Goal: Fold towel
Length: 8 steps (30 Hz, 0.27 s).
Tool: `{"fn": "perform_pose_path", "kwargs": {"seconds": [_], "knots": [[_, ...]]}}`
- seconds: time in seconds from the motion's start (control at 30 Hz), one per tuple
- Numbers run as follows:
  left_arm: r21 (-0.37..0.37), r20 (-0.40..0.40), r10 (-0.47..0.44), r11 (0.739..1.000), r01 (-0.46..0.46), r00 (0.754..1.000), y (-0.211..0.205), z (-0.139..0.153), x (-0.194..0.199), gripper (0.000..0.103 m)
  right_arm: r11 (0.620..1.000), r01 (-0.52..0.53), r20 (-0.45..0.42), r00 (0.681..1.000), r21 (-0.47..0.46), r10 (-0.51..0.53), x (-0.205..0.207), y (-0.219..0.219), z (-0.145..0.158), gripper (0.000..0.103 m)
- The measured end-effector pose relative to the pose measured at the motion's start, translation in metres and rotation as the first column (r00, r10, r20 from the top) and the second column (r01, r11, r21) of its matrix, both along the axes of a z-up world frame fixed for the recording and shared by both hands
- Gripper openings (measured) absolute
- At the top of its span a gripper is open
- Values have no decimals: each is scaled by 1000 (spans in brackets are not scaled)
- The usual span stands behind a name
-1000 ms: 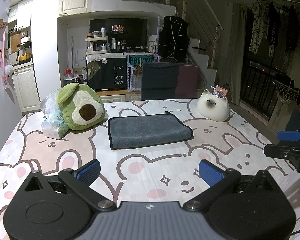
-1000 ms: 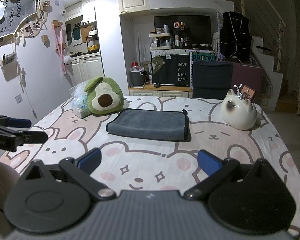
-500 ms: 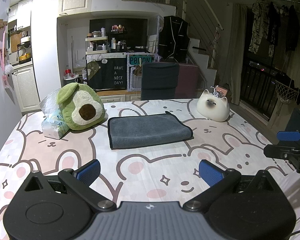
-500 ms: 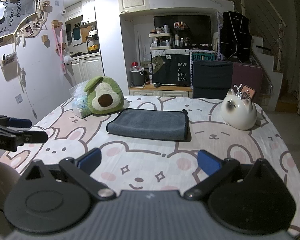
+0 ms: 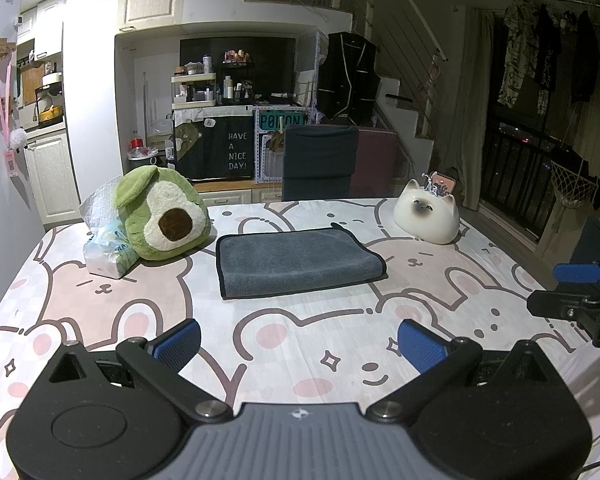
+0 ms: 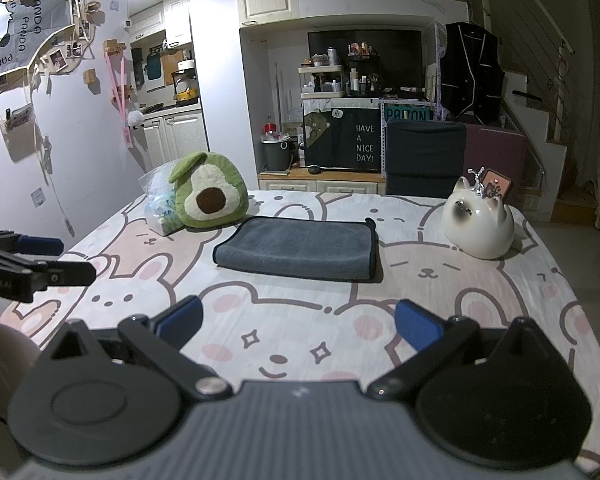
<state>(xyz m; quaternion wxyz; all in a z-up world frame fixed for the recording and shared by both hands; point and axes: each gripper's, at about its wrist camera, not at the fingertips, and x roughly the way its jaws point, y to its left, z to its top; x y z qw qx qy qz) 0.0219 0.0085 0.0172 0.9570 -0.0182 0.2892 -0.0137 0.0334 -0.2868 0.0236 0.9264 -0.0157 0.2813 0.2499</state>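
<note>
A grey towel [image 5: 298, 262] with a dark hem lies folded into a flat rectangle in the middle of the table; it also shows in the right wrist view [image 6: 298, 248]. My left gripper [image 5: 298, 346] is open and empty, held above the near part of the table, well short of the towel. My right gripper [image 6: 298, 324] is open and empty too, also near the front edge. Each gripper shows at the side of the other's view: the right one [image 5: 576, 300] and the left one [image 6: 32, 266].
An avocado plush [image 5: 162, 214] and a plastic bag of tissues [image 5: 104, 248] stand left of the towel. A white cat-shaped ceramic pot [image 5: 426, 216] stands to its right. The table [image 5: 100, 308] has a bear-print cloth. A dark chair [image 5: 320, 168] stands behind it.
</note>
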Motion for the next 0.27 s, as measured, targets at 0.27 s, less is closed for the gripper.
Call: {"fn": "perform_pose_path", "kwargs": {"seconds": [0.27], "knots": [[1,0,3,1000,-3,1000,1,0,-1,103,1000,-2,-1,1000,3,2,-1,1,0,103]]}}
